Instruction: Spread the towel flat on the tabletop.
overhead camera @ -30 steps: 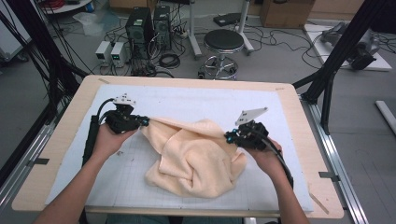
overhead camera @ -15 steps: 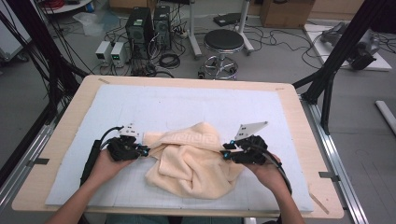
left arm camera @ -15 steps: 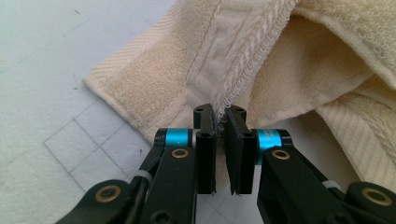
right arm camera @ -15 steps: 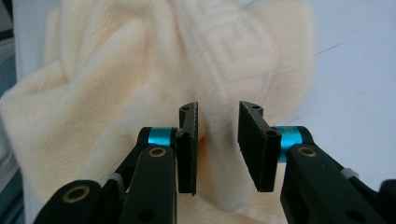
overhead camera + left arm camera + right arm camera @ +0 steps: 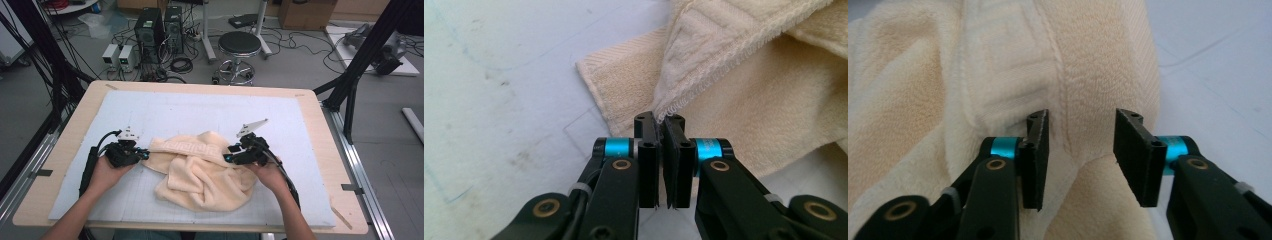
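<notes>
A cream towel (image 5: 205, 170) lies bunched on the white mat (image 5: 165, 110), its patterned border band running along the far edge. My left gripper (image 5: 145, 154) is at the towel's left end and is shut on a stitched corner of the towel (image 5: 664, 107); the hem pokes out from between the pads. My right gripper (image 5: 227, 156) is at the towel's right end. Its jaws have just been opening and stand apart over a fold of the towel (image 5: 1083, 125), with the pads off the cloth.
The mat covers a wooden table (image 5: 320, 115). A person's forearms come in from the near edge. Beyond the table stand a stool (image 5: 240, 47), computer cases (image 5: 157, 30) and cables on the floor. Black frame posts (image 5: 360, 65) flank the table.
Both grippers have come toward the near edge and lower, dragging the towel with them. The right gripper's jaws have parted and let go of the towel; the left still holds its corner.
</notes>
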